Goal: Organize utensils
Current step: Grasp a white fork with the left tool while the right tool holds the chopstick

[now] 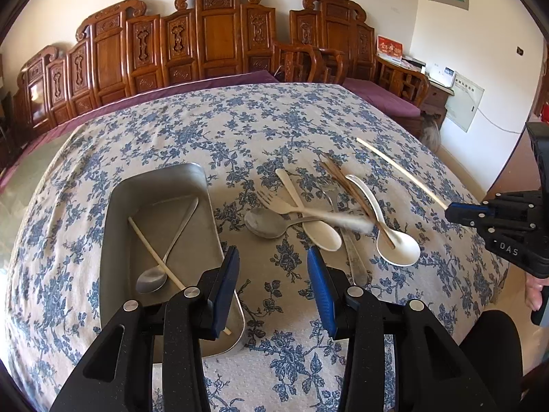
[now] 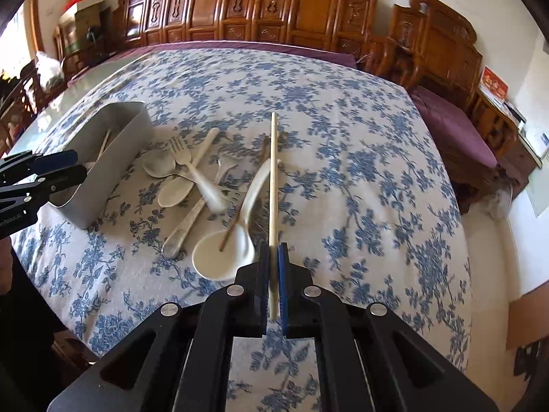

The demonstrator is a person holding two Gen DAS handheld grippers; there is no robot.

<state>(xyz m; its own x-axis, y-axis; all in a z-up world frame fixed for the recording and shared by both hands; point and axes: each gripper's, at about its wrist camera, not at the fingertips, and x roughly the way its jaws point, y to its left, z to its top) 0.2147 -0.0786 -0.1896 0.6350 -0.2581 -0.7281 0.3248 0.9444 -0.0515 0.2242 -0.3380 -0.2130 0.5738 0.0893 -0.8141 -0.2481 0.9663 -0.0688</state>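
Pale wood is between the closed fingers of the right gripper: they clamp one chopstick, lifted above the table to the right of the metal tray. Inside this tray lie a metal spoon and a second pale chopstick. Just right of the tray a pile rests on the floral cloth: white spoons, a fork, dark chopsticks. At the near right corner of the tray, the left gripper has its fingers apart and holds nothing.
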